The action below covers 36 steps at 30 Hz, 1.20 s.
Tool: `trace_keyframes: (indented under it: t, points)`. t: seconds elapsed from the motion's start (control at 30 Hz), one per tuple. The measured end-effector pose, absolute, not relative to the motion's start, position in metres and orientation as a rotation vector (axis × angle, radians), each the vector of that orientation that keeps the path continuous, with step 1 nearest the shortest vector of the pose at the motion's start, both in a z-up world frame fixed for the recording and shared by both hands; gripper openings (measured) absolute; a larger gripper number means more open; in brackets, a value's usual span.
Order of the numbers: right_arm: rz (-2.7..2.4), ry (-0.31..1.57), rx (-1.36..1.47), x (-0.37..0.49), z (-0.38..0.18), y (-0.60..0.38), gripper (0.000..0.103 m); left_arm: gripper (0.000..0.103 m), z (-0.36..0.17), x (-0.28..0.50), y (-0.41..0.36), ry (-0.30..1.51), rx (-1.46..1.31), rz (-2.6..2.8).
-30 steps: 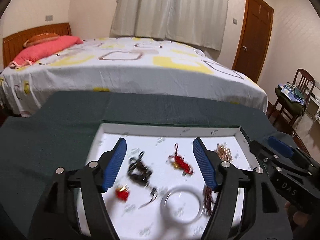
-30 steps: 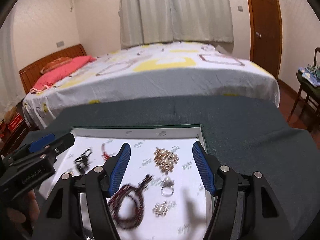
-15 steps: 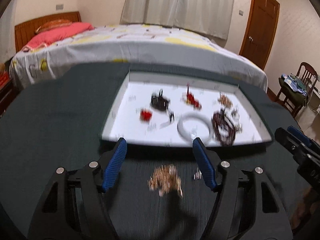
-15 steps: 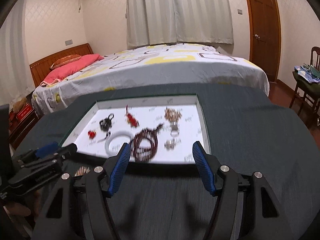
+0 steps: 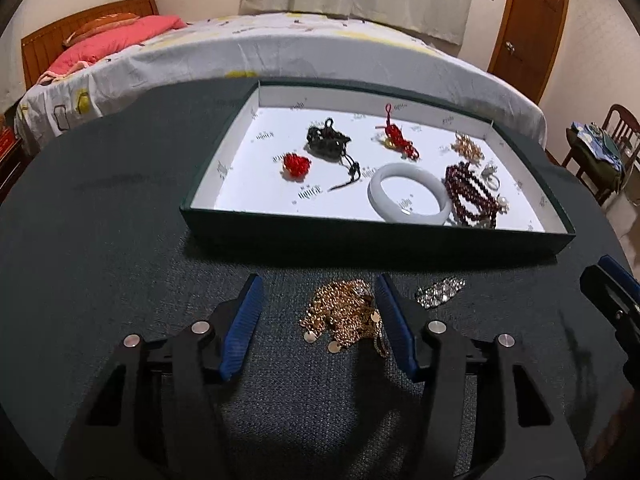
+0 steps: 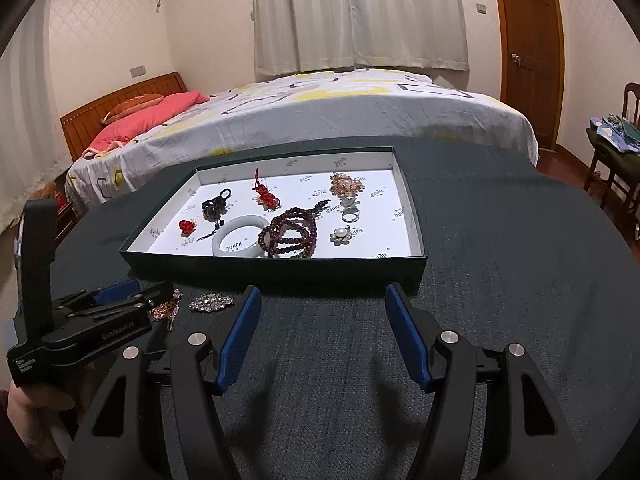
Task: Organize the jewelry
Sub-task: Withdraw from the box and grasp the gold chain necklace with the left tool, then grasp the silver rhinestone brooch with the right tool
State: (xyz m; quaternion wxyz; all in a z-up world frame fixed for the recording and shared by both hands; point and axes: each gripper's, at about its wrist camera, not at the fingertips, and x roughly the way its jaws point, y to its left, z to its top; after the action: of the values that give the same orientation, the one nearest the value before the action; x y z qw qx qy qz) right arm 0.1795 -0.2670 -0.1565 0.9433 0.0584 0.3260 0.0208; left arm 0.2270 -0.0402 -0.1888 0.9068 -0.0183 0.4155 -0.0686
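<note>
A tangled gold chain (image 5: 344, 316) lies on the dark table in front of the tray (image 5: 360, 236). My left gripper (image 5: 318, 284) hangs over it with its jaws closing; the chain sits between the fingers, close against the right one, and is not pinched. A silver brooch (image 5: 440, 290) lies just right of that finger. The white-lined tray holds a white bangle (image 5: 408, 194), a dark red bead bracelet (image 5: 468, 196) and several small pieces. My right gripper (image 6: 322, 296) stands open over bare table before the tray (image 6: 280, 266), nothing between its fingers. There the left gripper (image 6: 136, 292) shows at left, over the chain (image 6: 166, 310).
A bed (image 6: 320, 112) with a patterned sheet stands beyond the round table. A wooden door (image 6: 528, 48) and a chair (image 6: 616, 148) with clothes are at the right. Dark table cloth spreads to the left and right of the tray.
Both grippers have drawn back from above the tray to the table in front of it. The left one has sunk over the gold chain and its jaws have narrowed.
</note>
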Motion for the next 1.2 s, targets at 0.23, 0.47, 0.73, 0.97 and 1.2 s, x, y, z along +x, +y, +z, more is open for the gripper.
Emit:
trace_keyframes:
  t: [0.23,0.47,0.73,0.97,1.2]
  points:
    - [0.044,0.674,0.123,0.181,-0.160,-0.267,0.063,0.044,-0.192,0.230,-0.046,0.882,-0.008,-0.159]
    - [0.049,0.682,0.120,0.182,-0.162,-0.264,0.063,0.011,-0.191,0.227,-0.042,0.869,-0.026,-0.194]
    - [0.085,0.690,0.110,0.184,-0.164,-0.248,0.063,0.008,-0.183,0.215,-0.031,0.826,-0.044,-0.183]
    - [0.115,0.692,0.104,0.186,-0.163,-0.234,0.063,0.008,-0.174,0.210,-0.020,0.800,-0.071,-0.171]
    - [0.145,0.701,0.106,0.195,-0.166,-0.214,0.063,0.007,-0.162,0.203,-0.011,0.765,-0.062,-0.140]
